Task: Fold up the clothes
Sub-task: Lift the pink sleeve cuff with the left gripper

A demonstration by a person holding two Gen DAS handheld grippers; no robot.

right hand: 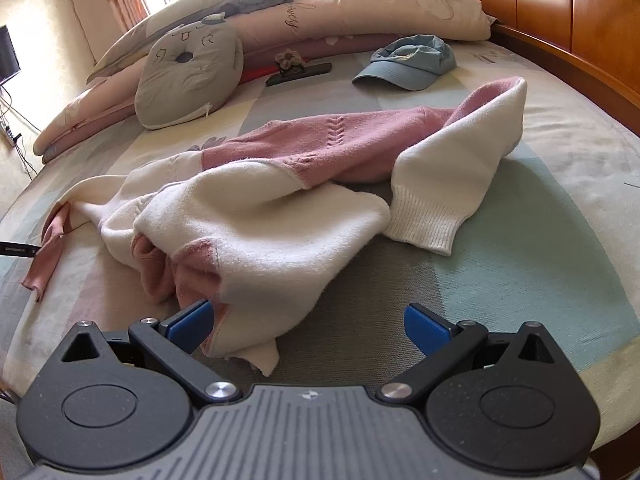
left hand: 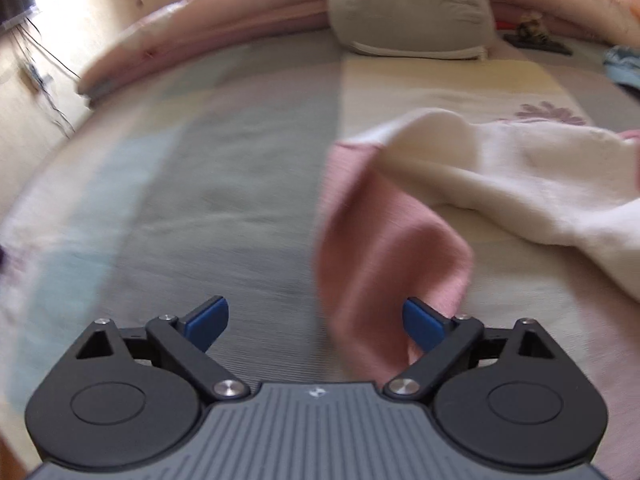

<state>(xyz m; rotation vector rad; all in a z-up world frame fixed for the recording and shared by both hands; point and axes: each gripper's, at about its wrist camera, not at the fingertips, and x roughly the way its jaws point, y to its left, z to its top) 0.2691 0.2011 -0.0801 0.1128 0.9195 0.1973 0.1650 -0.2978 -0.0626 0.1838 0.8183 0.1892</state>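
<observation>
A pink and white knitted sweater (right hand: 260, 232) lies crumpled across the bed, one white ribbed cuff (right hand: 424, 228) pointing toward me. In the right wrist view my right gripper (right hand: 307, 312) stands open just above the bedsheet; the sweater's lower white and pink edge reaches in between its jaws beside the left blue pad (right hand: 192, 322), unpinched. In the blurred left wrist view my left gripper (left hand: 315, 312) is open over the sheet. A pink sleeve (left hand: 380, 248) runs down between its jaws close to the right pad (left hand: 424, 324), and the white part (left hand: 500, 176) lies to the right.
The patchwork bedsheet (right hand: 520, 260) covers the bed. At the back lie a grey cushion (right hand: 188, 80), a rolled pink duvet (right hand: 320, 12), a blue cap (right hand: 408, 64) and a dark flat object (right hand: 298, 74). A wooden headboard (right hand: 560, 20) borders the right side.
</observation>
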